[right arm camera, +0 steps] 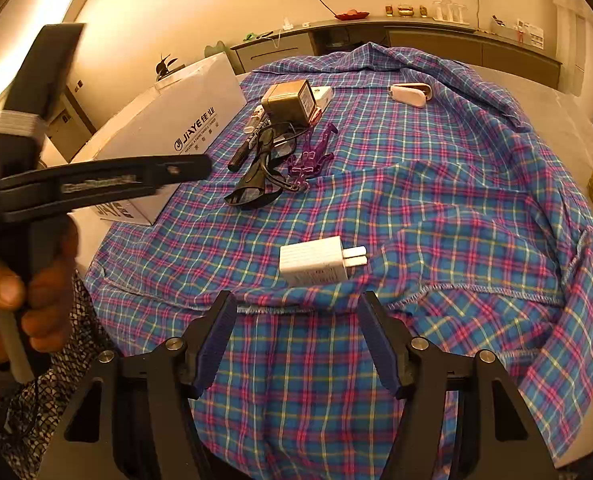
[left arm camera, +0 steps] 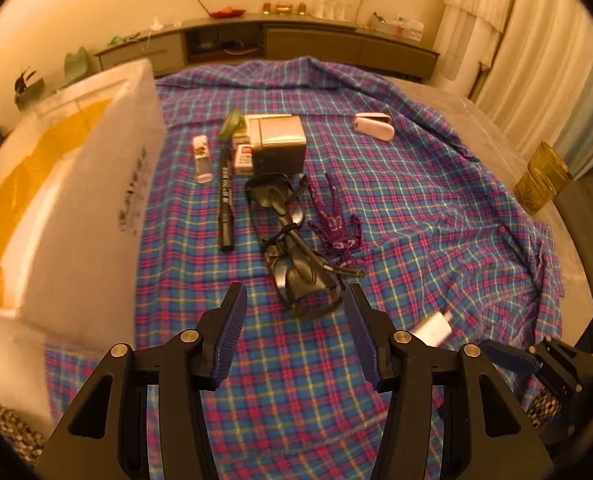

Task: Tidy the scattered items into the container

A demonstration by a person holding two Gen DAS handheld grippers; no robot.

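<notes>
A: Both jaw pairs are seen spread apart with nothing between them. The left hand-held gripper (left arm camera: 294,300) is poised just short of the dark glasses (left arm camera: 286,236); the right hand-held gripper (right arm camera: 296,308) is aimed at the white charger (right arm camera: 316,266) lying on the plaid cloth (right arm camera: 436,200).

B: And the white box (left arm camera: 76,200)?

A: It is set at the left edge of the tabletop, open.

B: What may fail?

A: A fold of cloth may be pinched with the charger, so that neighbouring items are dragged. The glasses may be twisted if gripped by one temple, and the purple figure (left arm camera: 338,226) touching them may be displaced.
</notes>
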